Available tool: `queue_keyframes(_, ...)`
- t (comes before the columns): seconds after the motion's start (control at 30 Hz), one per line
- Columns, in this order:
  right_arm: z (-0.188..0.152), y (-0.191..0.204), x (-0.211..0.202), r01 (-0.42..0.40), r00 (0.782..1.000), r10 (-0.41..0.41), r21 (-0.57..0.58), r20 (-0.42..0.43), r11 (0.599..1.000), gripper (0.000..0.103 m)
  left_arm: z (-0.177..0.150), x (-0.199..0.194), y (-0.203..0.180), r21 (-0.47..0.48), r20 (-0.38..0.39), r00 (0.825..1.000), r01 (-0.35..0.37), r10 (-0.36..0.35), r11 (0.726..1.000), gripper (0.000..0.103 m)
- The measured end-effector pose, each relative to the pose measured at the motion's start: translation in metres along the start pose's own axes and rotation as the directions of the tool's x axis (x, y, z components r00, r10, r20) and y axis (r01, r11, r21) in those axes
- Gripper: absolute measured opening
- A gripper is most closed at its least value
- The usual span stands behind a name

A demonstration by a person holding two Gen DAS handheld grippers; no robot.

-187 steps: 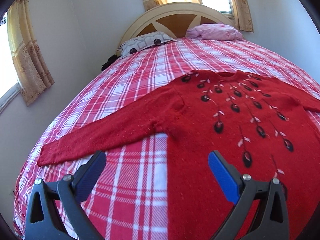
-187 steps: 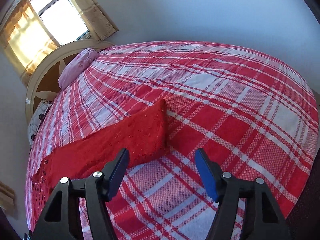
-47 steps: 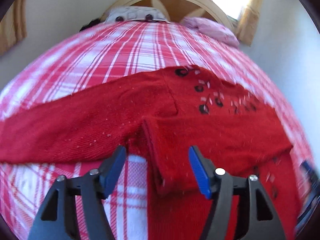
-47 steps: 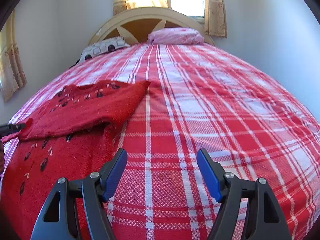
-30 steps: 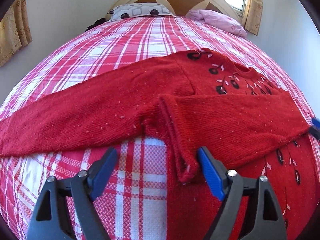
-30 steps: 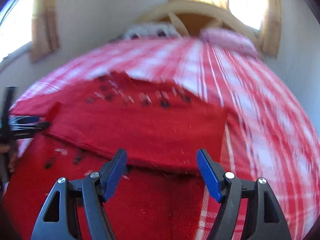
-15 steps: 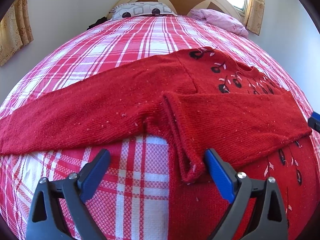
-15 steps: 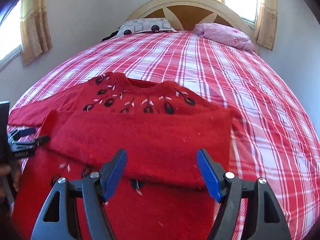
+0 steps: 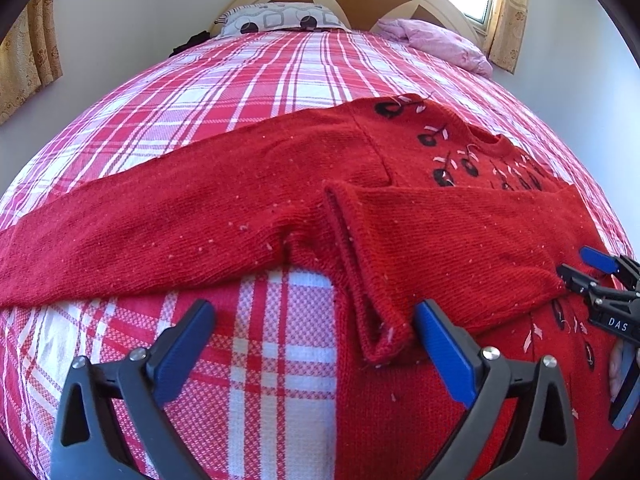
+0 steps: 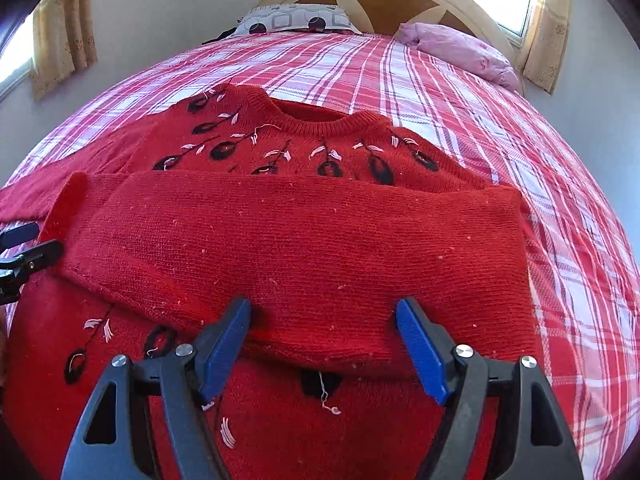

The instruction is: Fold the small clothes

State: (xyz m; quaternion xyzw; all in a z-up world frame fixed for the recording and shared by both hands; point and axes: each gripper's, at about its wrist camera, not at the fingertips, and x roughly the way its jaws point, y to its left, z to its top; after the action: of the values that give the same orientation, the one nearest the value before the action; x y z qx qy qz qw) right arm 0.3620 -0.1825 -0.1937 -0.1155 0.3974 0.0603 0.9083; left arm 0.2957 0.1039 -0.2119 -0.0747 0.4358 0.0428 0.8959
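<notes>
A red sweater (image 10: 304, 248) is lying flat on the plaid bed (image 9: 280, 76), neck toward the headboard at twelve o'clock, with one sleeve already lying across its chest and the other sleeve (image 9: 160, 220) stretching out toward nine o'clock in the left wrist view. The left hand-held gripper (image 9: 312, 344) is hovering released, jaws wide apart and gripping nothing, just short of the folded sleeve's cuff (image 9: 380, 344) and the armpit of the spread sleeve. The right hand-held gripper (image 10: 322, 340) is likewise hanging open and empty, low over the lower edge of the folded sleeve at about six o'clock. Judging by the layout, the step in hand is folding the outstretched sleeve over the body; doing it well probably means pinching that sleeve near its far end, lifting only enough to clear the knit, and laying it straight across so it is sitting parallel on top of the first sleeve without dragging it askew, while the right side is steadying the layers. The only readable writing is "DAS", printed on the right tool's body at three o'clock in the left wrist view.
</notes>
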Motion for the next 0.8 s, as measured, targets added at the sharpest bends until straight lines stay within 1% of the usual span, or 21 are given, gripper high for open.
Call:
queue_keyframes(0.1, -0.002, 0.001, 0.0, 0.008, 1.0, -0.008, -0.006, 0.014, 1.0, 0.077, 0.0, 0.0, 0.0, 0.001, -0.002, 1.0, 0.004, -0.004, 1.0, 0.103)
queue_keyframes(0.43, -0.006, -0.001, -0.003, -0.005, 0.999, 0.005, 0.01, 0.045, 1.0, 0.077, -0.002, -0.003, 0.004, -0.01, -0.003, 1.0, 0.013, -0.013, 1.0, 0.103)
queue_keyframes(0.53, -0.008, -0.002, -0.004, -0.011, 0.999, 0.01, 0.014, 0.051, 1.0, 0.077, -0.005, -0.01, 0.011, -0.035, 0.009, 1.0, 0.011, -0.01, 0.999, 0.103)
queue_keyframes(0.67, -0.008, -0.004, -0.005, -0.028, 0.998, 0.027, 0.027, 0.057, 0.999, 0.078, -0.012, -0.015, 0.025, -0.066, 0.009, 0.999, 0.041, -0.04, 0.997, 0.103)
queue_keyframes(0.73, -0.008, -0.005, -0.005, -0.033, 0.998, 0.032, 0.031, 0.059, 0.999, 0.078, -0.013, -0.016, 0.026, -0.064, 0.007, 0.999, 0.034, -0.034, 0.997, 0.103)
queue_keyframes(0.8, -0.008, -0.005, -0.005, -0.036, 0.998, 0.034, 0.034, 0.06, 0.999, 0.078, -0.013, -0.02, 0.026, -0.073, 0.019, 1.0, 0.01, -0.009, 0.997, 0.103)
